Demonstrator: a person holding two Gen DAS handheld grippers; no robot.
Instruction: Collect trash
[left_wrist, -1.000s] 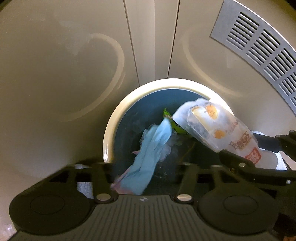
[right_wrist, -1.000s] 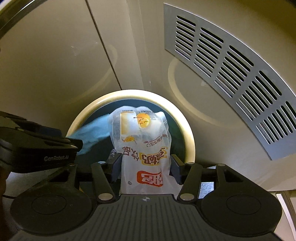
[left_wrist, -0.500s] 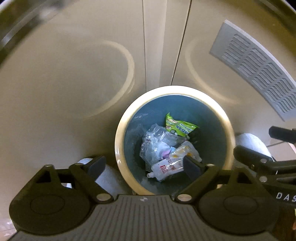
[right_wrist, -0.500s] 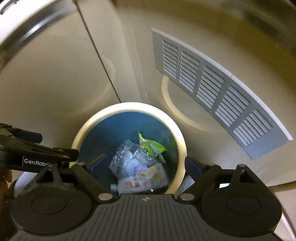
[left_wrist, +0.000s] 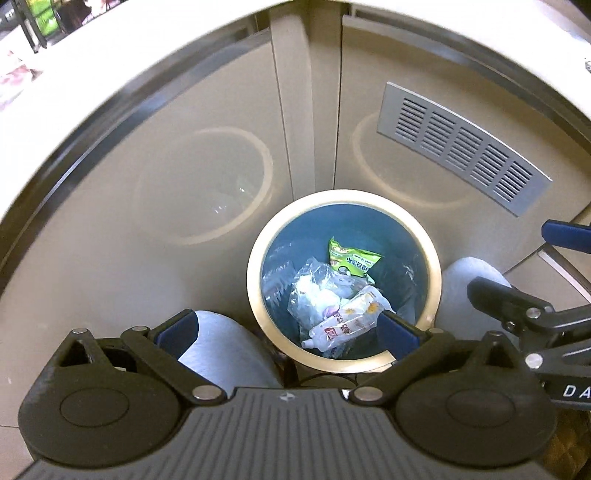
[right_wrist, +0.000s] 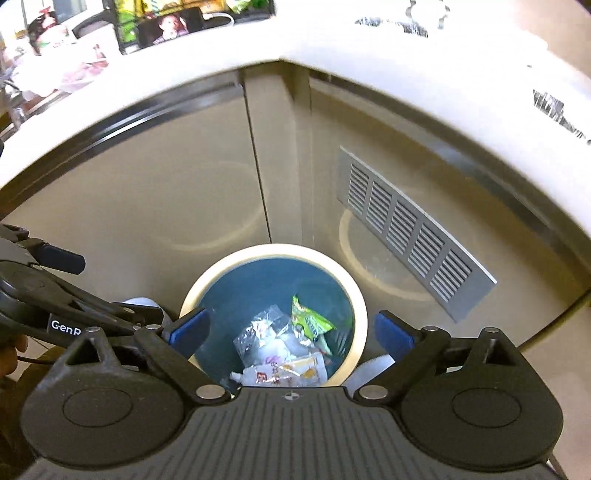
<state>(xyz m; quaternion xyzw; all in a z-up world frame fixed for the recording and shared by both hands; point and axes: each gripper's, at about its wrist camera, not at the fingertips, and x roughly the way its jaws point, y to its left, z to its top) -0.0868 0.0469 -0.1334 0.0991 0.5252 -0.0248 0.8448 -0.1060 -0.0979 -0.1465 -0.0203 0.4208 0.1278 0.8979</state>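
You had pulled both tools up and back from the bin (left_wrist: 344, 282), so that more of the beige cabinet doors and the grey vent (left_wrist: 461, 146) showed than half a second before, and the pale surface edge (right_wrist: 332, 66) came into view along the top. That retreat, with nothing left in either tool, read as the drop being finished: a second earlier your right gripper (right_wrist: 291, 334) was clamped on the white drink pouch (left_wrist: 345, 323) and a pale blue rag hung at the left one, and by this moment both had gone into the bin. Your left gripper (left_wrist: 286, 332) stood spread wide and empty, and the right one likewise, fingers well apart over the rim. The bin itself sat on the floor against the cabinet corner, round, cream-rimmed, dark blue inside. Within it lay a crumpled clear plastic bag (left_wrist: 314, 291) in the middle, the pouch resting against it nearest you with its spout to the left, and a small green packet (left_wrist: 351, 258) propped on the far side. I could not find the blue rag among them. My judgement was that this load was delivered and you were free to fetch more.
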